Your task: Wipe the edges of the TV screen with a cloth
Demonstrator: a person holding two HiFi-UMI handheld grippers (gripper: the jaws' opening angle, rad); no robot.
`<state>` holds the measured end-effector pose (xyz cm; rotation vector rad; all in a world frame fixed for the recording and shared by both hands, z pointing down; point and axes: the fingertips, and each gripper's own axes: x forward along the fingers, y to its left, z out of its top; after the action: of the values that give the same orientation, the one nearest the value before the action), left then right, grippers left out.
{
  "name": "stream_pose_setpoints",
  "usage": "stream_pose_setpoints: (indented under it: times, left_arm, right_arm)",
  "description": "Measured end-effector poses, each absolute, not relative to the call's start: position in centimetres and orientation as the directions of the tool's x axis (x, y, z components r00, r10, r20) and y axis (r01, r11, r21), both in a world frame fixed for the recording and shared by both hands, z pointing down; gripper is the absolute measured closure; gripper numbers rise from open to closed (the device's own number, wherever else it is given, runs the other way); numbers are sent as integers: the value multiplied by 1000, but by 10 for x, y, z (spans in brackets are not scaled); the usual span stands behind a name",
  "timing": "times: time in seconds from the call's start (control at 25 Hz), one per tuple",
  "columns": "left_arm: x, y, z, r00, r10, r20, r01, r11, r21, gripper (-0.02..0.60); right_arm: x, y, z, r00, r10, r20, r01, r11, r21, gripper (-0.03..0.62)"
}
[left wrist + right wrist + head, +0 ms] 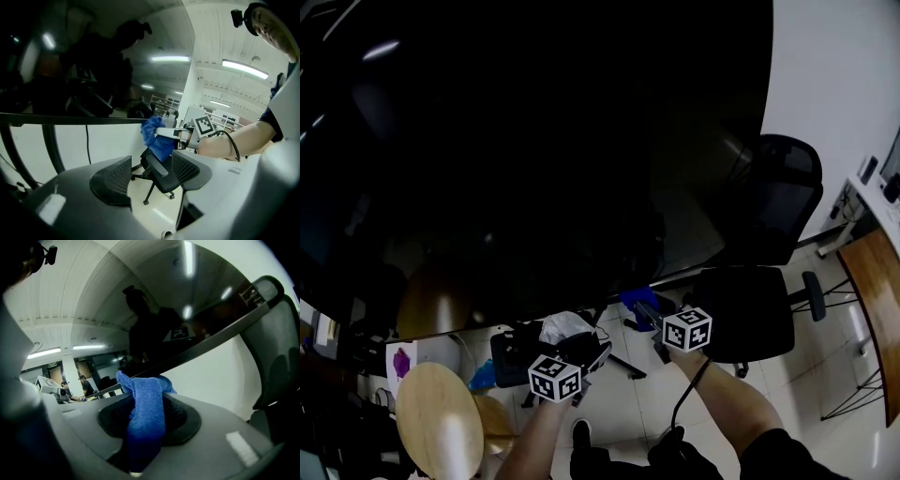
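Right tongs [146, 425] pinch a blue microfibre cloth [143, 399] against the lower edge of the black TV screen [534, 141]; left tongs [151, 176] gape empty. Dragged along the edge, the cloth could slip free.

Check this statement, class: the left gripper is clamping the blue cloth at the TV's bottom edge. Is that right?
Not quite. The right gripper, not the left, clamps the blue cloth at the TV's bottom edge, as the right gripper view shows. The left gripper is open and empty.
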<state>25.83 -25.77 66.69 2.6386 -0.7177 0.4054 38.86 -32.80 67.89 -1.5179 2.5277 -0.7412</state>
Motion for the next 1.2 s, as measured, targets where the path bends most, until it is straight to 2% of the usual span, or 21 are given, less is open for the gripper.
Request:
stream_pose_setpoints:
  times: [0.72,1.2]
  left_arm:
    - [409,-246,657,867,-352,353,-456,-846,277,327]
    - [468,-247,650,892,-299,338,-399,-872,283,327]
  right_arm:
    - [536,-320,674,-428,-890,160,-845,331,-420,457]
    - [599,-316,674,-365,-912,185,-880,274,-388,457]
